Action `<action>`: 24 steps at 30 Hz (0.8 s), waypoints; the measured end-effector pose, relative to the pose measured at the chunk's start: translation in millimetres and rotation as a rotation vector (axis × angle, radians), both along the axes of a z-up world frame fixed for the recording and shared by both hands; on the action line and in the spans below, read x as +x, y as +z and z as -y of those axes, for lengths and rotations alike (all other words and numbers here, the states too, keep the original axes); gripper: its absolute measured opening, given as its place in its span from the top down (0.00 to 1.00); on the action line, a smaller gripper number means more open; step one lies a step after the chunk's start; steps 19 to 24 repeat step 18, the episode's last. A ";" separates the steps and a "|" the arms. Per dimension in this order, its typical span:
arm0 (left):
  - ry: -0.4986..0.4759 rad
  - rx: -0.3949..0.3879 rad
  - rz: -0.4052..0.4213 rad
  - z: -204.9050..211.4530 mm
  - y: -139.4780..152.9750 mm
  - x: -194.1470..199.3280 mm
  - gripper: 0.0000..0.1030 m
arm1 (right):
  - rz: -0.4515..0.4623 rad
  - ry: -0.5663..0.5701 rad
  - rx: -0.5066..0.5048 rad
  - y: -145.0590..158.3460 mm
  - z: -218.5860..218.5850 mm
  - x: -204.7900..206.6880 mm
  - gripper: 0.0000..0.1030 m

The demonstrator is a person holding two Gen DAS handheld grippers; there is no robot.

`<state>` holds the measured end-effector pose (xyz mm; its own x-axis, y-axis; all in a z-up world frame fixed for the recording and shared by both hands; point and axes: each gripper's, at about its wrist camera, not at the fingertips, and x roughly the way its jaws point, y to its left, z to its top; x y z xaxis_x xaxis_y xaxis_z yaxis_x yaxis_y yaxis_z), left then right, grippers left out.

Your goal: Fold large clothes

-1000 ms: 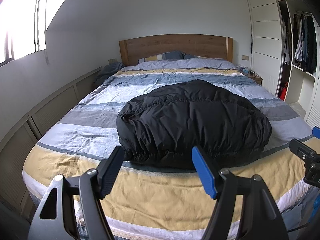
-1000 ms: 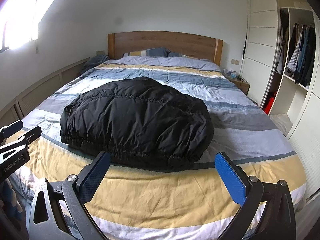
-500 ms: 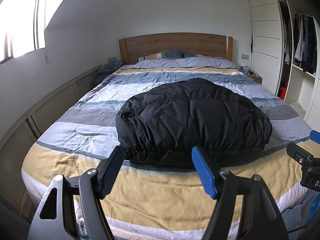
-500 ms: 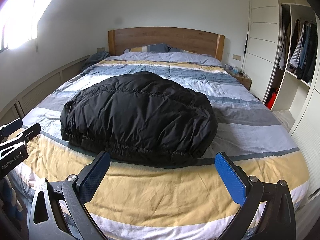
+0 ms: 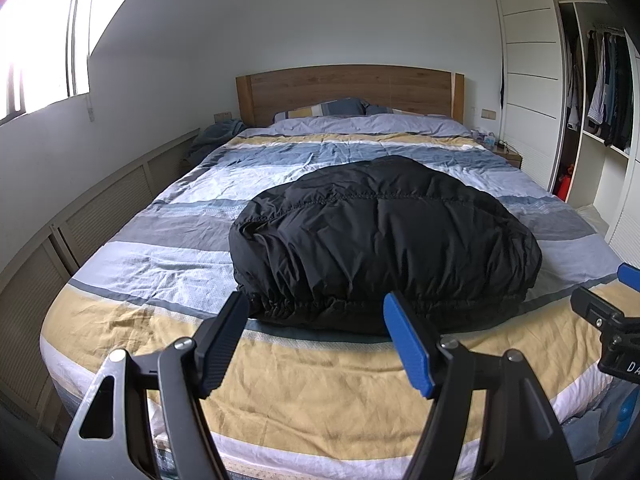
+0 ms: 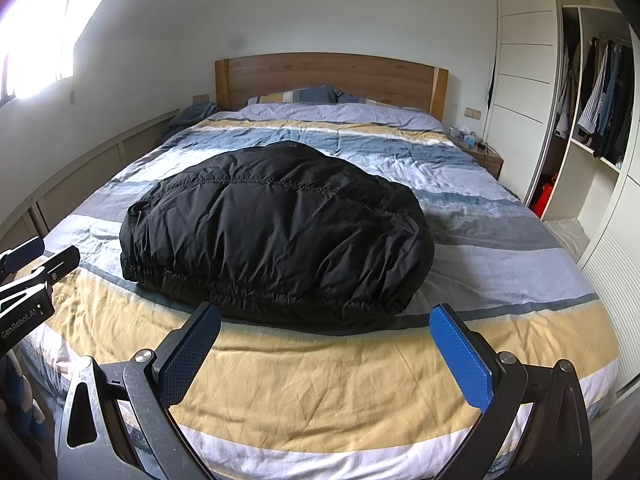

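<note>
A black puffy jacket (image 5: pixel 380 240) lies folded into a rounded mound in the middle of the bed, its elastic hem toward me. My left gripper (image 5: pixel 316 312) is open just short of the hem's left part, above the yellow stripe of the duvet (image 5: pixel 320 392), with nothing between its fingers. In the right wrist view the jacket (image 6: pixel 280 232) sits ahead, and my right gripper (image 6: pixel 326 318) is open wide in front of the hem's right part, empty. Each gripper shows at the edge of the other's view: right gripper (image 5: pixel 600 316), left gripper (image 6: pixel 36 264).
The striped duvet (image 6: pixel 480 248) covers the whole bed, with pillows (image 5: pixel 324 109) and a wooden headboard (image 5: pixel 348 88) at the far end. An open wardrobe (image 6: pixel 600 112) and a nightstand (image 6: pixel 486 158) stand to the right. Low panelled cabinets (image 5: pixel 100 216) run along the left.
</note>
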<state>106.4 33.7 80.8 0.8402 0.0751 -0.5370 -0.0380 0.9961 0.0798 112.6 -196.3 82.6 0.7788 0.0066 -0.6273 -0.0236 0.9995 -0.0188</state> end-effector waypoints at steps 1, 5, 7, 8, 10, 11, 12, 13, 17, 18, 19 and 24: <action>0.000 0.000 -0.002 0.5 -0.8 -0.1 0.33 | 0.000 0.000 0.000 0.0 0.1 0.2 0.00; -0.001 -0.005 -0.006 0.9 -2.3 -0.5 0.33 | 0.001 -0.001 0.000 -0.5 0.0 0.2 0.00; -0.001 -0.003 -0.005 1.2 -2.3 -0.7 0.33 | -0.001 0.001 0.000 0.1 0.7 0.2 0.00; -0.002 -0.004 -0.005 0.7 -2.2 -0.3 0.33 | 0.000 0.000 0.002 -0.4 0.5 0.1 0.00; -0.001 -0.004 -0.007 0.9 -2.4 -0.4 0.33 | 0.000 0.001 -0.001 0.1 1.0 0.3 0.00; 0.000 -0.004 -0.008 1.0 -2.4 -0.5 0.33 | -0.001 0.002 0.000 -0.6 0.6 0.5 0.00; -0.001 -0.005 -0.011 0.4 -2.5 -0.6 0.33 | -0.001 0.002 0.000 0.0 1.1 0.3 0.00; -0.002 -0.007 -0.013 0.2 -2.7 -0.5 0.33 | 0.000 0.002 0.000 -0.3 0.9 0.3 0.00; -0.004 -0.011 -0.022 -1.4 -2.7 0.5 0.33 | -0.002 0.001 0.001 -0.7 0.8 0.4 0.00; -0.005 -0.012 -0.023 -1.5 -2.8 0.5 0.33 | -0.001 0.000 0.001 -0.2 1.3 -0.3 0.00; -0.005 -0.012 -0.023 -1.5 -2.8 0.5 0.33 | -0.001 0.000 0.001 -0.2 1.3 -0.3 0.00; -0.005 -0.012 -0.023 -1.5 -2.8 0.5 0.33 | -0.001 0.000 0.001 -0.2 1.3 -0.3 0.00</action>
